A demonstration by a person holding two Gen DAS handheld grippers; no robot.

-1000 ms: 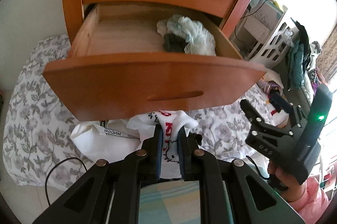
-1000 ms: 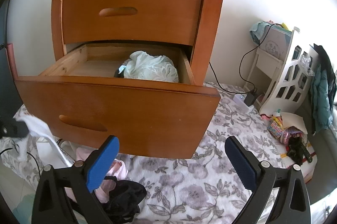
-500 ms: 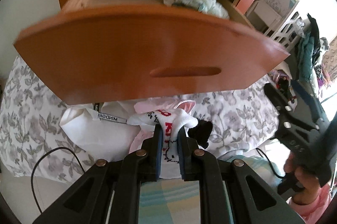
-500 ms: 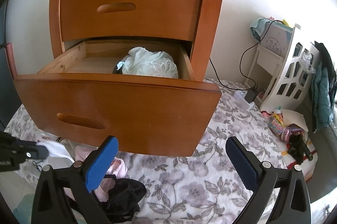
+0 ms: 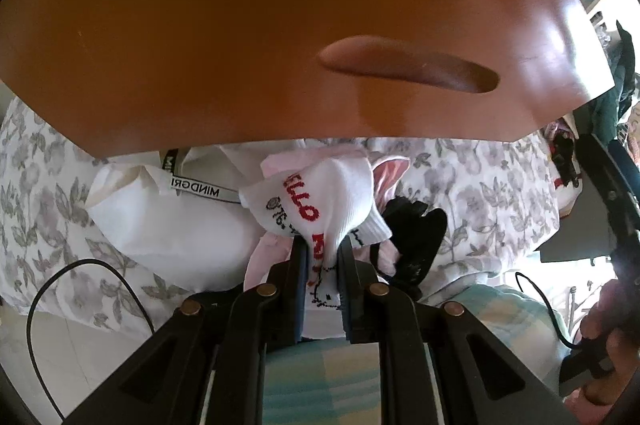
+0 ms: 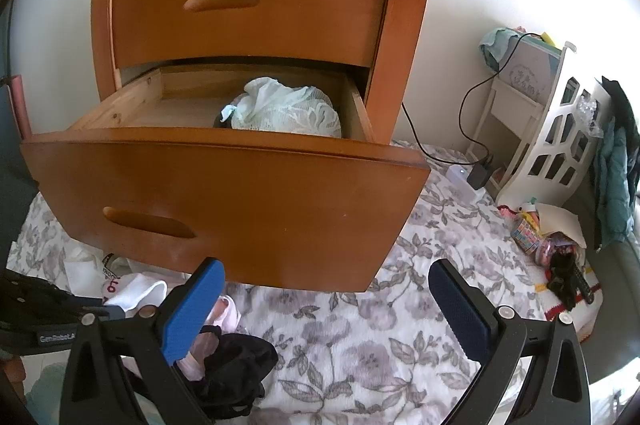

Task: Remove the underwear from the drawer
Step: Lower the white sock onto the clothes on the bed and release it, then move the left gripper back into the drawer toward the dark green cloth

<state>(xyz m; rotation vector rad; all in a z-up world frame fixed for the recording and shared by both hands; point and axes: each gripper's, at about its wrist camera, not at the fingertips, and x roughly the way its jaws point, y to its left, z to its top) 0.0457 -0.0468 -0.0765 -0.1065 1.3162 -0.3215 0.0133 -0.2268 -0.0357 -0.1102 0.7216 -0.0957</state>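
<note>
The left tool (image 5: 323,253) pinches a white sock (image 5: 320,197) below the open drawer (image 6: 240,193), the right tool (image 6: 324,305) is spread wide, and pale green underwear (image 6: 284,111) lies inside the drawer's right rear.

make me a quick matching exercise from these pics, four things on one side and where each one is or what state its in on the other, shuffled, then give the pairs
Things:
1. white sock
2. pale green lacy garment
3. black garment
4. right gripper

Places or states:
A. lying on the floral bedspread, below the drawer front
B. open, holding nothing
C. inside the open lower drawer
D. clamped between the fingers of the left gripper

Pairs: 1-D, 2-C, 3-A, 4-B
</note>
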